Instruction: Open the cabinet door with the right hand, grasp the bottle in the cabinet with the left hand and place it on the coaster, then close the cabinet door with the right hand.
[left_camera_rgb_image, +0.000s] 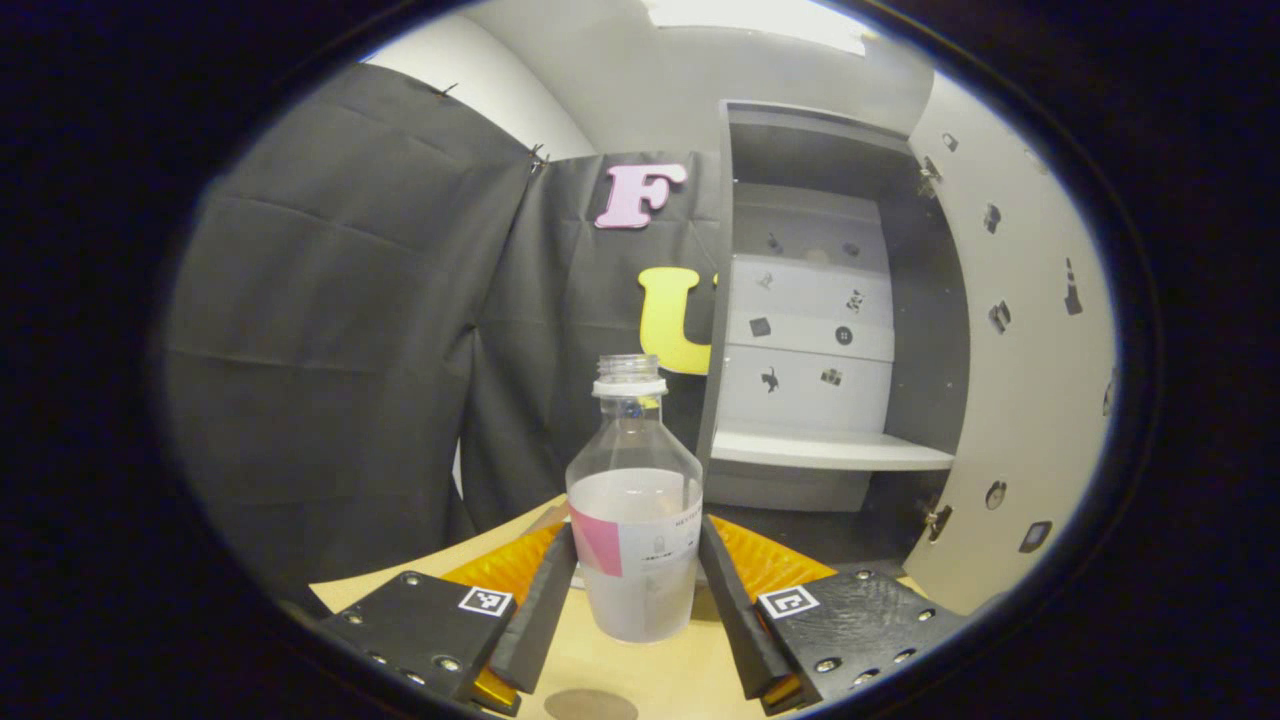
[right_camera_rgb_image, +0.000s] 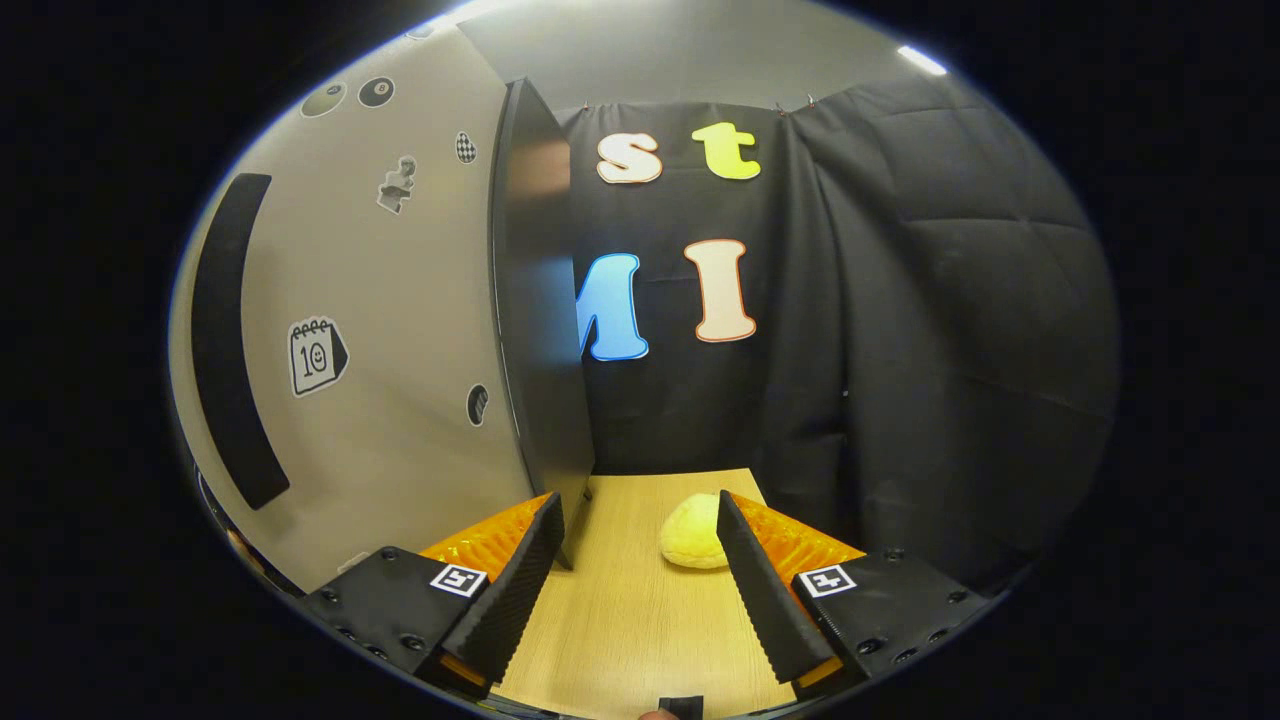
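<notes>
You have one bottle (left_camera_rgb_image: 634, 500), one cabinet (left_camera_rgb_image: 820, 330) with one door (left_camera_rgb_image: 1020, 340), and two hand-held grippers in play. In the left gripper view, your left hand-held gripper (left_camera_rgb_image: 634, 590) is narrowed around the bottle, its two fingers (left_camera_rgb_image: 545, 600) set against the bottle's lower sides on the left and right; whether they truly press is hard to judge, but both look to be in contact. The bottle stands upright, uncapped, clear with a pale label band, its base just above the wooden worktop (left_camera_rgb_image: 640, 670). A dark round patch (left_camera_rgb_image: 590, 706) lies on the worktop at the bottom edge, nearer than the bottle; you cannot tell whether it is the coaster. Beyond the bottle to the right, the cabinet stands open, one white shelf (left_camera_rgb_image: 830, 450) showing, its door swung wide to the right.

In the right gripper view, your right hand-held gripper (right_camera_rgb_image: 640, 590) is spread wide and holds nothing. One yellow rounded object (right_camera_rgb_image: 692, 532) lies on the worktop (right_camera_rgb_image: 630, 620) just by the right finger. The sticker-covered cabinet door (right_camera_rgb_image: 380, 330) rises at left, beside the left finger.
</notes>
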